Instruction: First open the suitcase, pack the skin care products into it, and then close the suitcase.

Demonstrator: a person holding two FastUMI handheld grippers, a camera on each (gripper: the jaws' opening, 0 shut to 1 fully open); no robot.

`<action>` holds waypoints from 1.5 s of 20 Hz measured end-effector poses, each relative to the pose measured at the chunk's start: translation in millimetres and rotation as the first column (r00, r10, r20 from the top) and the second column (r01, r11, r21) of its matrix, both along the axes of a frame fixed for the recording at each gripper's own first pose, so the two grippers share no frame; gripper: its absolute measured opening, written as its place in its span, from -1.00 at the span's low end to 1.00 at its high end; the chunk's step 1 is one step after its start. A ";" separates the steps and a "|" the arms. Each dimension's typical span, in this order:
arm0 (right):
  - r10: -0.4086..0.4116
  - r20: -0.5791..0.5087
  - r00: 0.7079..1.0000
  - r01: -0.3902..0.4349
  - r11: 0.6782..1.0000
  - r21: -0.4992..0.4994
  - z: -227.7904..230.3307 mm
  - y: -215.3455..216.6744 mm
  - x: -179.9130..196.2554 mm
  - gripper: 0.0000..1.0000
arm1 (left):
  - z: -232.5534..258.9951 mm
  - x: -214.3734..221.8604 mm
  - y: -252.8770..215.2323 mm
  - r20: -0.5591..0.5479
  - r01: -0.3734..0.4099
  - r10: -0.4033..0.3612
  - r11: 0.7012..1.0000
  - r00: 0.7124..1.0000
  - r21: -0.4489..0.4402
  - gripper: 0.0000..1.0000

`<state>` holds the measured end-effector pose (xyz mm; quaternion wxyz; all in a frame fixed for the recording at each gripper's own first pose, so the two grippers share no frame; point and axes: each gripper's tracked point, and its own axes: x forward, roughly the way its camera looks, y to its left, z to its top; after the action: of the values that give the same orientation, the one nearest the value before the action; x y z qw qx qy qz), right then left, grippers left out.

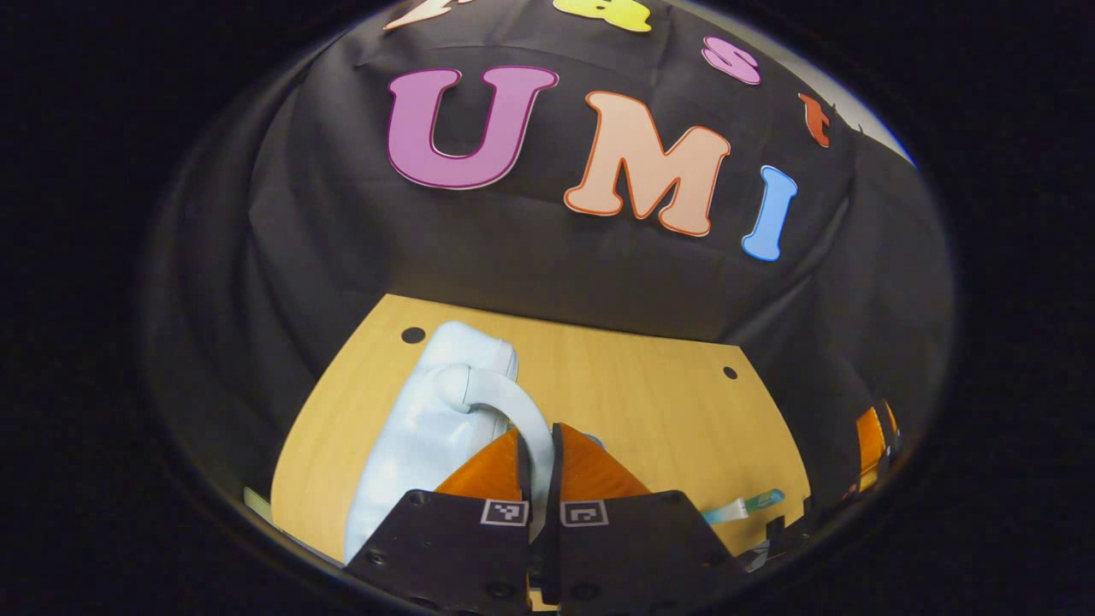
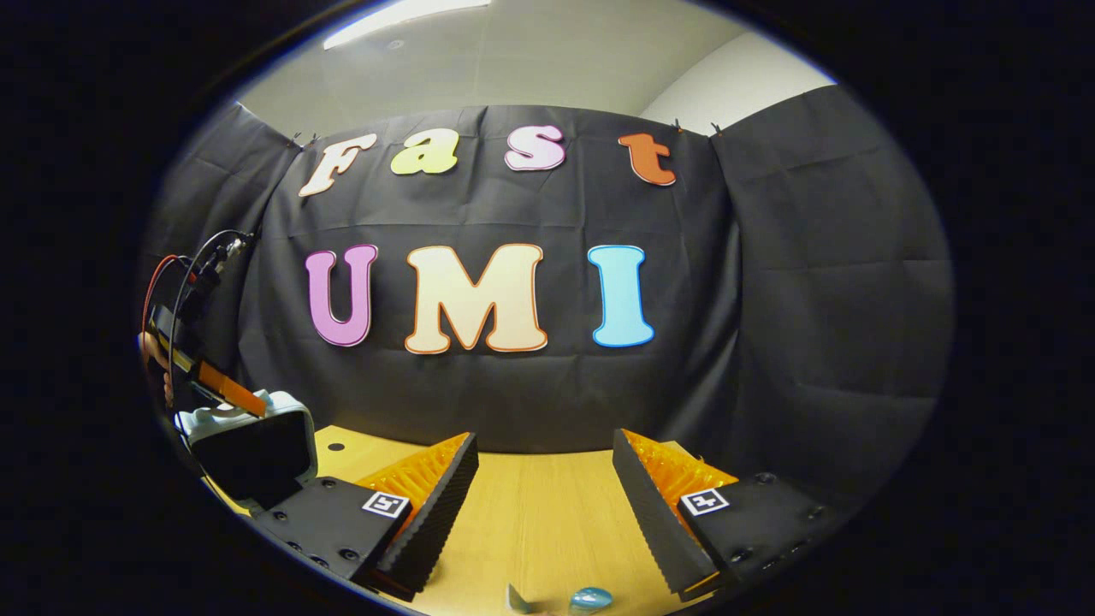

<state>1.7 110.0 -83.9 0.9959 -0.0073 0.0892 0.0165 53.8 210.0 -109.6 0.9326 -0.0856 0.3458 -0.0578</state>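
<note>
Left gripper view: left claw [image 1: 539, 445] clamped on suitcase [image 1: 428, 428] handle [image 1: 505, 402].

The pale blue hard-shell suitcase [image 1: 428, 428] stands on the wooden table [image 1: 633, 393]. The left tongs [image 1: 539, 462] close on its curved handle [image 1: 505, 402]. Right of the suitcase, a small turquoise tube [image 1: 744, 506] lies on the table; the right tongs [image 2: 543, 479] hang beyond it.

The left tool [image 1: 539, 466] is clamped on the handle [image 1: 500, 398] of the pale suitcase [image 1: 428, 436], which lies on the counter [image 1: 650, 402].
</note>
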 end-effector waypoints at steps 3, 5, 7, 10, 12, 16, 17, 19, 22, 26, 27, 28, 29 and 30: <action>0.005 0.001 1.000 -0.005 1.000 -0.003 0.6 20.6 -0.9 0.97 | 4.2 4.3 40.7 0.028 -0.017 0.015 0.997 1.000 0.069 -1.00; 0.010 0.005 1.000 -0.010 1.000 -0.005 1.9 33.4 -2.2 1.00 | 3.8 6.4 59.4 0.034 -0.035 0.033 0.996 0.999 0.077 -1.00; 0.017 0.010 1.000 -0.017 1.000 -0.009 3.1 45.6 -2.3 1.00 | 1.2 7.7 81.5 0.052 -0.058 0.054 0.994 0.997 0.095 -1.00; 0.025 0.018 1.000 -0.024 0.999 -0.024 7.3 58.9 -3.0 0.97 | -1.7 9.3 112.9 0.065 -0.084 0.076 0.990 0.995 0.115 -1.00; 0.023 0.019 1.000 -0.023 0.999 -0.027 8.5 65.0 -4.1 0.97 | -4.5 12.8 129.2 0.076 -0.120 0.115 0.990 0.991 0.072 -0.96; 0.018 0.030 0.999 -0.017 0.999 -0.043 12.8 74.4 -4.3 0.97 | -11.0 14.1 165.3 0.082 -0.174 0.172 0.984 0.982 0.025 -1.00; 0.018 0.031 0.999 -0.017 0.999 -0.048 13.0 76.2 -4.1 0.97 | -14.6 13.0 174.3 0.079 -0.187 0.184 0.982 0.980 0.029 -1.00; 0.018 0.031 0.999 -0.016 0.998 -0.054 13.1 79.8 -3.6 0.97 | -22.1 15.3 189.6 0.081 -0.208 0.207 0.978 0.975 0.015 -1.00; 0.016 0.014 1.000 -0.016 0.999 -0.052 7.6 85.1 -3.0 0.97 | -35.6 9.8 215.7 0.065 -0.255 0.253 0.967 0.965 0.016 -1.00; 0.009 0.014 1.000 -0.008 0.998 -0.059 9.8 87.9 -3.9 0.97 | -68.0 5.7 246.2 0.010 -0.315 0.315 0.949 0.949 -0.009 -1.00; 0.006 0.011 1.000 -0.006 0.998 -0.060 8.3 88.4 -4.2 0.97 | -75.6 3.7 254.7 0.001 -0.335 0.336 0.942 0.942 -0.029 -1.00; 0.004 0.006 1.000 -0.004 0.998 -0.063 7.3 88.5 -3.6 0.97 | -82.4 -0.9 263.5 -0.011 -0.357 0.357 0.933 0.934 -0.048 -1.00; 0.002 0.000 1.000 -0.002 0.998 -0.067 6.3 87.8 -3.8 0.97 | -90.2 -5.4 269.4 -0.027 -0.373 0.372 0.926 0.928 -0.065 -1.00; 0.001 -0.006 1.000 -0.002 0.997 -0.071 5.7 87.8 -3.7 0.97 | -99.3 -9.1 276.7 -0.043 -0.390 0.387 0.918 0.921 -0.072 -1.00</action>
<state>-2.1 197.7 -78.2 0.9947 -0.0426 0.0926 0.0140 44.7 486.6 -208.9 0.9166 -0.1903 0.3321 0.1158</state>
